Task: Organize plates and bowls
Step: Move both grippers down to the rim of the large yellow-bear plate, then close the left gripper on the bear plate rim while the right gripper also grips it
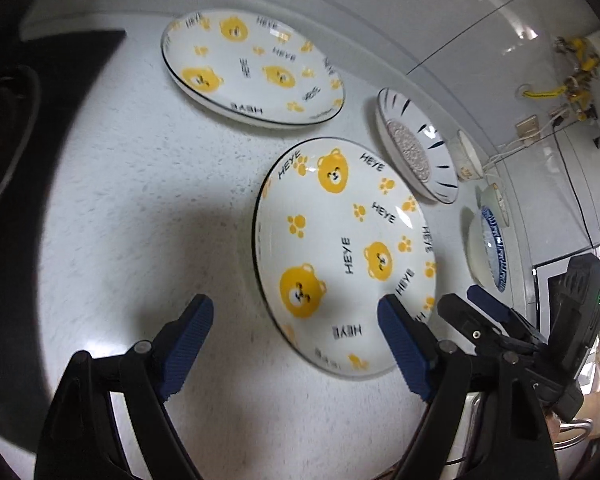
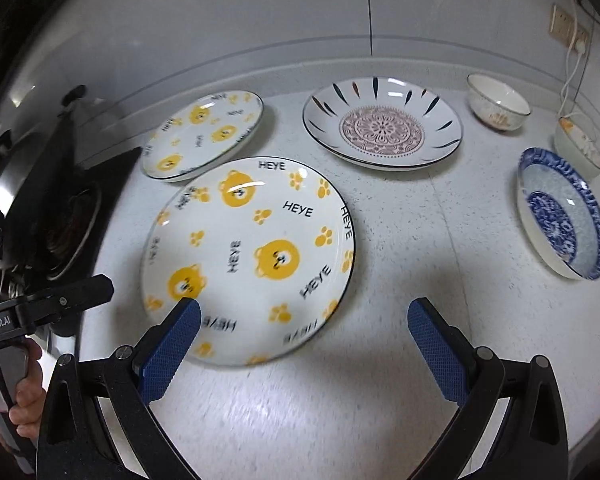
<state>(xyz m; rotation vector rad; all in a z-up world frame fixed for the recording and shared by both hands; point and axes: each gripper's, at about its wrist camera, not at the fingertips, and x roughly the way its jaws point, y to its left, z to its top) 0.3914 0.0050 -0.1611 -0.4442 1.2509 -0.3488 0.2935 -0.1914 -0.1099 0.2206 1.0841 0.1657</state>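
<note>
I hold both sets of fingers spread wide and empty above the white speckled stone surface (image 2: 380, 220), because nothing is picked up yet and I am sizing up the nearest dish. That dish, the large white ceramic plate printed with yellow bears and "HEYE" lettering (image 2: 252, 256), lies flat just ahead of my right gripper (image 2: 304, 336), whose left blue pad hangs over the plate's near rim while the other pad is over bare surface. My left gripper (image 1: 296, 344) comes at the same plate from the other side, one pad above its edge. A second, matching yellow-bear plate (image 2: 204, 136) sits just behind it, so I judge the two are meant to stack. Further right lie a white plate with a pink mandala centre and dark dashes (image 2: 382, 124), a blue-and-white patterned shallow bowl (image 2: 564, 216) and two small white rice bowls (image 2: 498, 106), spread apart, not yet sorted.
</note>
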